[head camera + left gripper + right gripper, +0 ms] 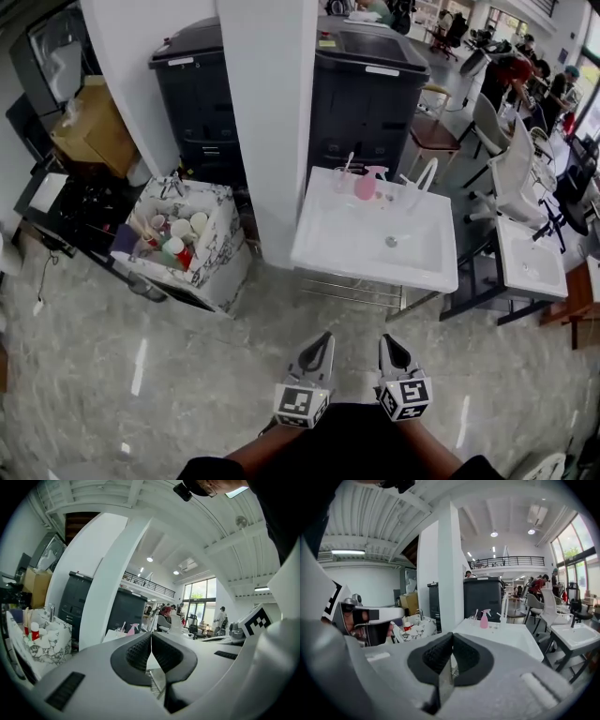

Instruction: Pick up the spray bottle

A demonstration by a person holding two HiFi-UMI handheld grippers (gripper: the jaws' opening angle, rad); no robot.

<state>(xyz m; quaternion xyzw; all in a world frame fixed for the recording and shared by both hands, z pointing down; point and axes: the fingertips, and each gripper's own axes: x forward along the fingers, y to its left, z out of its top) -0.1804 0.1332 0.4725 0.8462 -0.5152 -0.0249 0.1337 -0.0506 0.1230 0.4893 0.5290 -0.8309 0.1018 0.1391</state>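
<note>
The bottle stands on the sink's back rim, upper centre of the frame, just beside a cup and near the tap. A wide reach could topple it or the cup. The left claw and right claw are both clenched and empty; opened late, they would shove the bottle. They sit side by side at bottom centre, aimed at the sink, well apart from it.
</note>
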